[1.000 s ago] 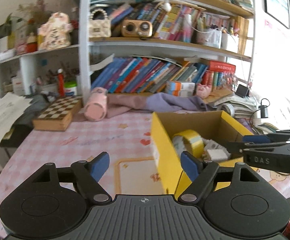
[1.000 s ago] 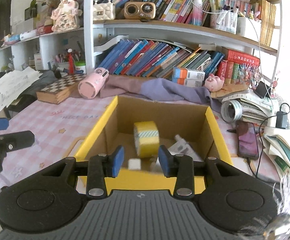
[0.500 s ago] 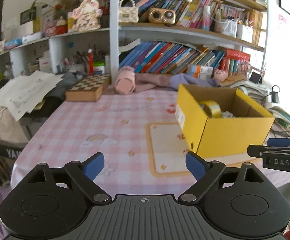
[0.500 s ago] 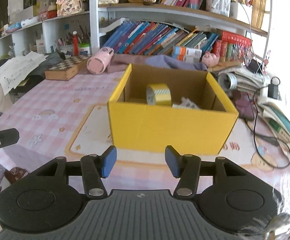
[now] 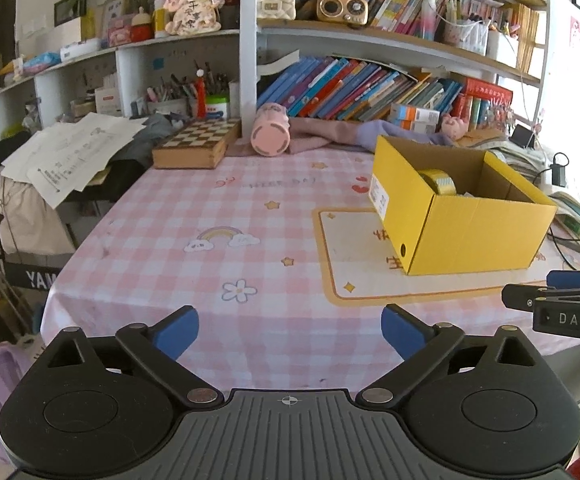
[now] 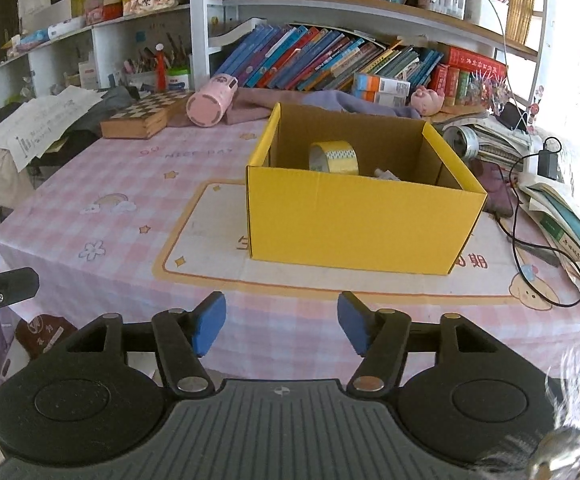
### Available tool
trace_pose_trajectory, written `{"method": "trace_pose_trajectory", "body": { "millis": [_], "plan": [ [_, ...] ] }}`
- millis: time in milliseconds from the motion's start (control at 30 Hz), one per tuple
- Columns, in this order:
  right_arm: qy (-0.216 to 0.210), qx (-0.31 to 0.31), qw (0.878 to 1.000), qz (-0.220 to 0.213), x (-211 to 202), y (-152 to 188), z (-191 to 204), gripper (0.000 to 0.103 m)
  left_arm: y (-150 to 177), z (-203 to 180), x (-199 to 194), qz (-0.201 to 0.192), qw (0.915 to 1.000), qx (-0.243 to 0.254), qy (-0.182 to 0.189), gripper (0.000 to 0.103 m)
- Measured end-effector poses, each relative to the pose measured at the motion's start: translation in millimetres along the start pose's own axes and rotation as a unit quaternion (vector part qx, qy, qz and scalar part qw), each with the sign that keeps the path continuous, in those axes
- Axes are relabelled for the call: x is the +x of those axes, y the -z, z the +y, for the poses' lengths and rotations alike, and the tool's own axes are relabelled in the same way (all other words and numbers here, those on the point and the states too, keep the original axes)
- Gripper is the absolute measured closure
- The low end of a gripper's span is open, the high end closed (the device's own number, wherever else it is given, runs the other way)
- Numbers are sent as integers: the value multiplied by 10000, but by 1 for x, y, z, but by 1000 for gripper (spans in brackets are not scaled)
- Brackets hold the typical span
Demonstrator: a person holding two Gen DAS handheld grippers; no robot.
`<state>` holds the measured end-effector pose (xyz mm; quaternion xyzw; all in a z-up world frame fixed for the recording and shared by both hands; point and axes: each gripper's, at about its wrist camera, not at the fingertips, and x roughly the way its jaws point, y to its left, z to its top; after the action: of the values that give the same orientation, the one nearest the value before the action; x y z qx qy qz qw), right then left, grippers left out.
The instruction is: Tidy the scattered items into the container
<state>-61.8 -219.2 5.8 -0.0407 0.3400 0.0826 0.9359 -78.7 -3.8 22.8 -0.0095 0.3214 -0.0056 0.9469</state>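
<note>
A pink checked desk (image 5: 225, 216) lies open across its left and near parts, giving a claw free passage there. A yellow box (image 6: 354, 216) stands on the right side, open at the top. Behind it, a chessboard case (image 6: 137, 118), a pink cup (image 6: 209, 102) on its side and crumpled cloth (image 6: 354, 102) block the far edge. Books and a cable (image 6: 530, 240) crowd the right edge.

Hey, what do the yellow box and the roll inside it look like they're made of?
The yellow box looks like cardboard: matte yellow outside, plain brown inside, with folded corner seams and thin cut edges. The roll seems to be plastic packing tape, yellowish and slightly glossy, wound on a core; the core's material cannot be told.
</note>
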Motion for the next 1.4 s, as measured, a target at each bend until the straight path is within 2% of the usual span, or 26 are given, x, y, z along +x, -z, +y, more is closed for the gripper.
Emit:
{"method": "trace_pose_trajectory", "body": {
  "millis": [133, 233, 467, 1400],
  "plan": [
    [33, 9, 10000, 42, -1, 2, 1, 36, 2, -3, 2, 104, 9999, 118, -3, 1],
    [40, 14, 10000, 75, -1, 2, 2, 26, 3, -4, 3, 162, 9997, 196, 18, 0],
    [18, -14, 9999, 100, -1, 2, 4, 18, 3, -1, 5, 248, 9996, 107, 106, 0],
    [-45, -58, 9998, 203, 4, 2, 3, 16, 4, -5, 6, 283, 9995, 118, 100, 0]
  ]
}}
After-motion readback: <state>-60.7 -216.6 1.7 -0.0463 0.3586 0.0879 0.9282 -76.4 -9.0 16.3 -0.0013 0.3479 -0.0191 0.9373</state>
